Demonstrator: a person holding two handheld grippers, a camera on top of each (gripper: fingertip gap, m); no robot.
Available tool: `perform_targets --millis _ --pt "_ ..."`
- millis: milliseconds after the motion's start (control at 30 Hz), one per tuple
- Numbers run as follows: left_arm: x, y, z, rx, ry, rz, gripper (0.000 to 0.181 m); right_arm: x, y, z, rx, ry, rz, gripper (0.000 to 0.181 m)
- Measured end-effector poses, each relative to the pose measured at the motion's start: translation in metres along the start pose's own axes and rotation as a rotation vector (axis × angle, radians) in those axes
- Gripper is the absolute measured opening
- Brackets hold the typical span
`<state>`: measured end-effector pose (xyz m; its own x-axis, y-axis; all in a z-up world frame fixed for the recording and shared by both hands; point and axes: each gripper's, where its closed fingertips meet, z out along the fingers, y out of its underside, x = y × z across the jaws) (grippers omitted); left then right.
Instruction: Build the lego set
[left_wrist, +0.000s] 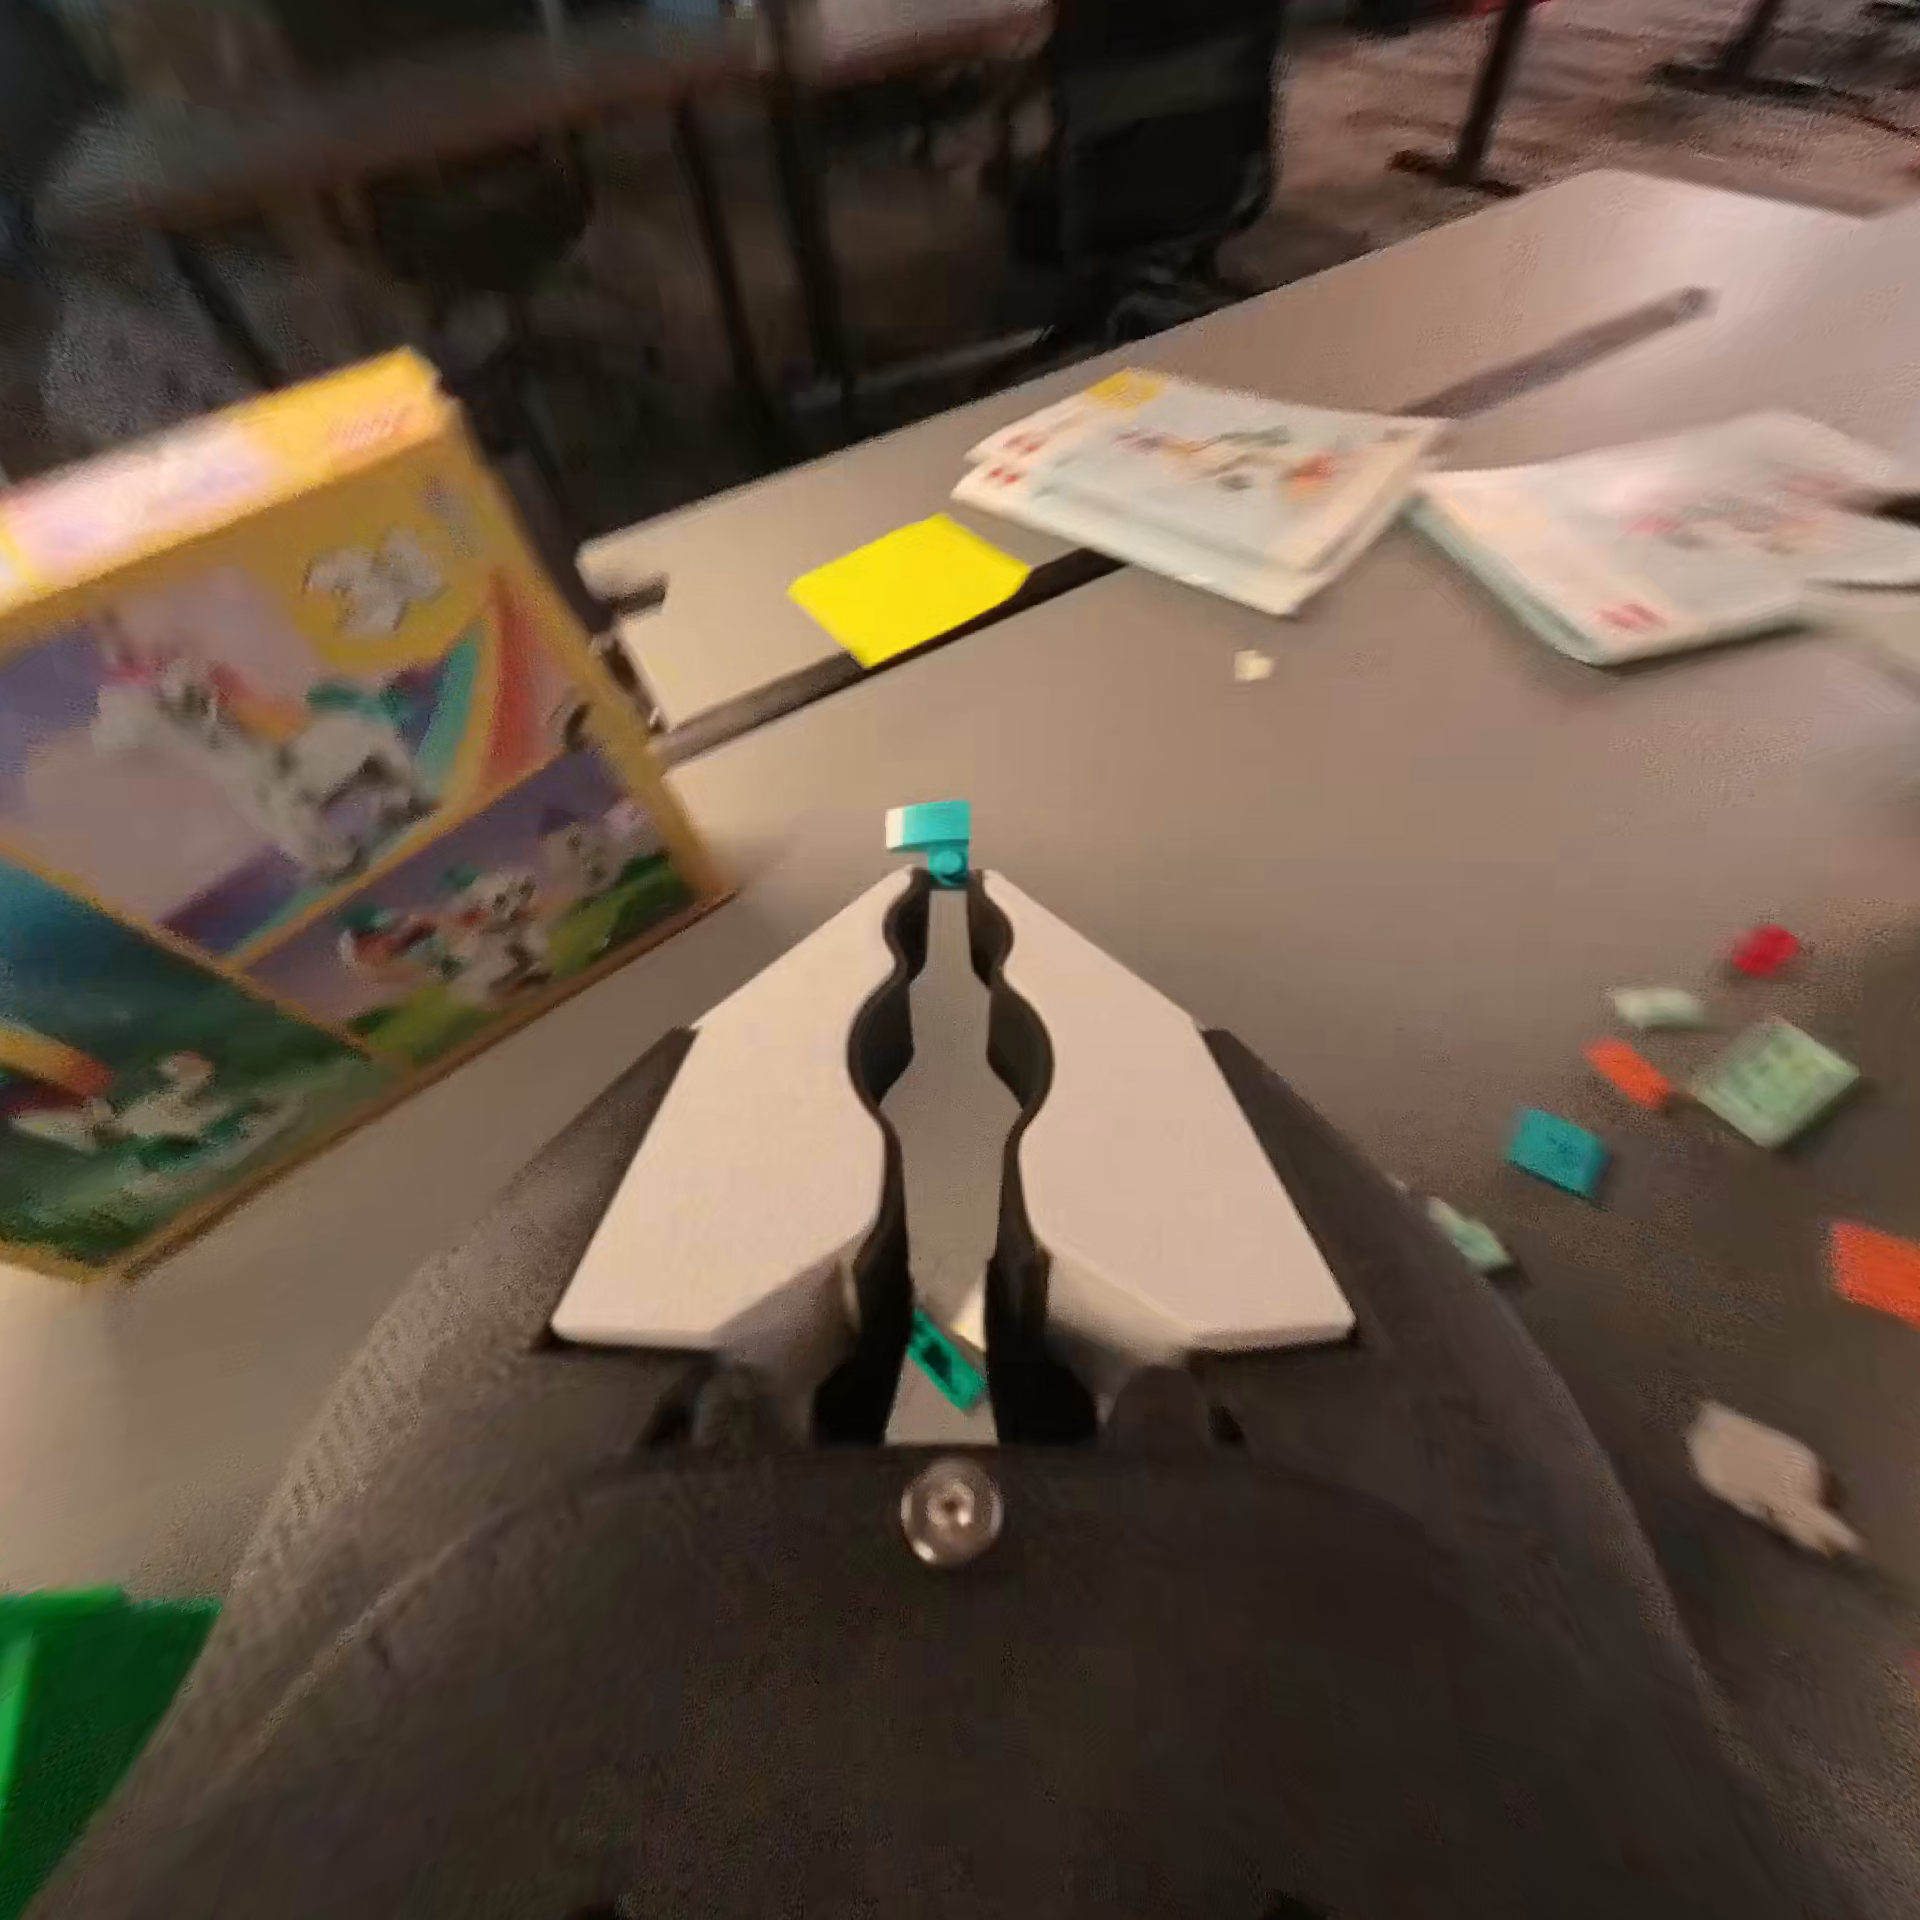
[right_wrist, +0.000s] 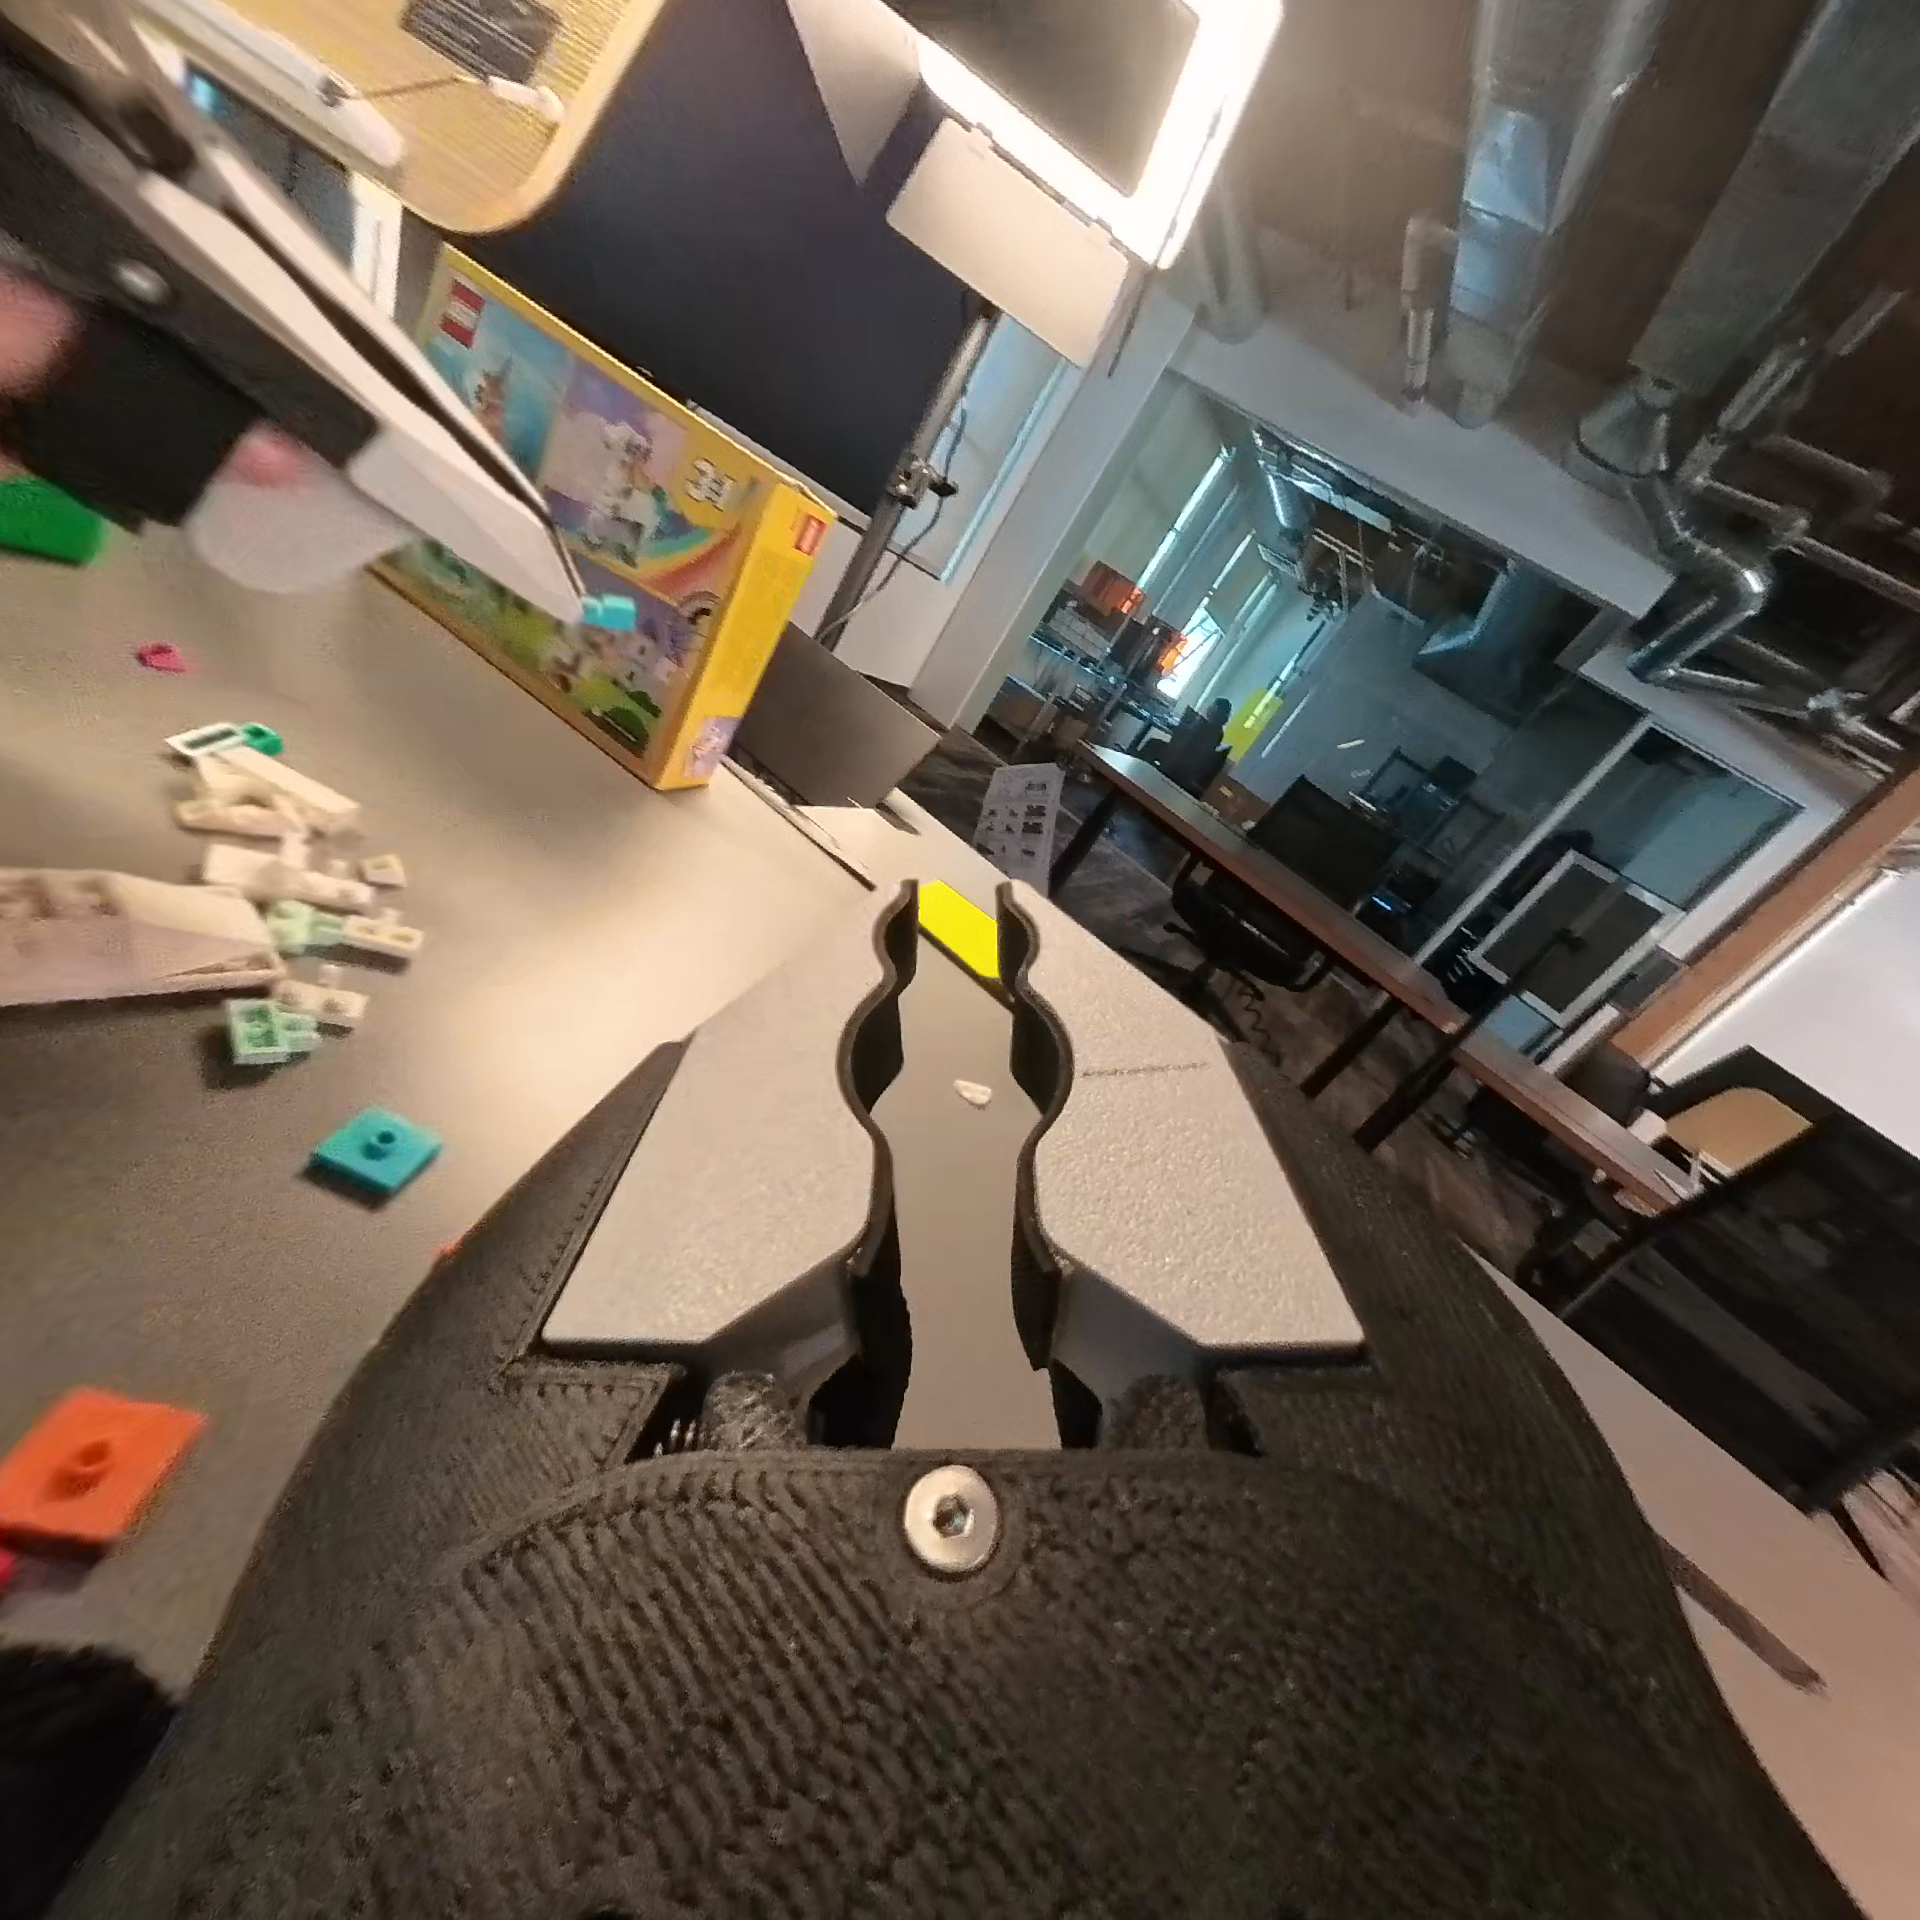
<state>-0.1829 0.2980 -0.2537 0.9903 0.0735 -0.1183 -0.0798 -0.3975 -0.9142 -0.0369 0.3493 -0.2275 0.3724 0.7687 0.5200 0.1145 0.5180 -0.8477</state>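
Left gripper (left_wrist: 948, 875) is lifted off the grey table (left_wrist: 1195, 790), tips nearly together and pinched on a small teal brick assembly (left_wrist: 935, 836). It grips only the lower teal stub, so the teal-and-white top pokes out past the tips. The right wrist view confirms it: the piece (right_wrist: 608, 611) hangs at the tip of that gripper, clear of the tabletop.

Right gripper (right_wrist: 958, 902) is narrowly open with nothing between the fingers, only table and a yellow sticky note (right_wrist: 961, 928) showing through the gap. It sits low and tilted.

Loose pieces lie scattered flat within reach: a teal square plate (right_wrist: 374, 1141), an orange plate (right_wrist: 94, 1465), mint and white bricks (right_wrist: 301, 914), and a small red brick (left_wrist: 1764, 948).

Farther out, the yellow toy brick box (left_wrist: 312, 790) stands on edge to the left. Instruction booklets (left_wrist: 1205, 473) lie flat beyond the note. Background blurred: chairs, other tables.
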Motion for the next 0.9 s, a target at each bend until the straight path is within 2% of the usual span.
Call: perform_targets --millis 33,133,233,300,400,533,600,667,867,900 --pt "0.018 -0.005 -0.014 0.031 0.01 0.086 0.006 -0.004 -0.003 -0.001 0.01 -0.017 0.004 0.013" --pt "0.07 -0.002 -0.054 0.117 0.083 0.264 0.006 -0.025 -0.018 -0.008 0.069 -0.115 0.045 0.012" --pt "0.091 0.011 -0.085 0.193 0.063 0.477 0.006 -0.057 -0.04 -0.021 0.142 -0.29 0.151 0.011" --pt "0.108 0.023 -0.1 0.241 0.104 0.608 0.006 -0.083 -0.051 -0.032 0.163 -0.451 0.233 0.01" --pt "0.117 0.045 -0.108 0.258 0.092 0.821 0.006 -0.119 -0.065 -0.051 0.143 -0.739 0.366 0.011" --pt "0.115 0.059 -0.1 0.276 0.026 1.07 0.006 -0.143 -0.058 -0.056 -0.042 -0.972 0.564 0.025" --pt "0.119 0.061 -0.097 0.296 0.032 1.13 0.006 -0.146 -0.053 -0.055 -0.117 -1.018 0.671 0.022" --pt "0.126 0.065 -0.096 0.305 0.068 1.149 0.006 -0.143 -0.051 -0.052 -0.132 -1.007 0.708 0.021" --pt "0.134 0.066 -0.1 0.344 0.037 1.264 0.006 -0.152 -0.043 -0.054 -0.217 -1.046 0.696 0.018" --pt "0.136 0.066 -0.1 0.35 0.036 1.272 0.006 -0.154 -0.042 -0.055 -0.226 -1.055 0.683 0.009"
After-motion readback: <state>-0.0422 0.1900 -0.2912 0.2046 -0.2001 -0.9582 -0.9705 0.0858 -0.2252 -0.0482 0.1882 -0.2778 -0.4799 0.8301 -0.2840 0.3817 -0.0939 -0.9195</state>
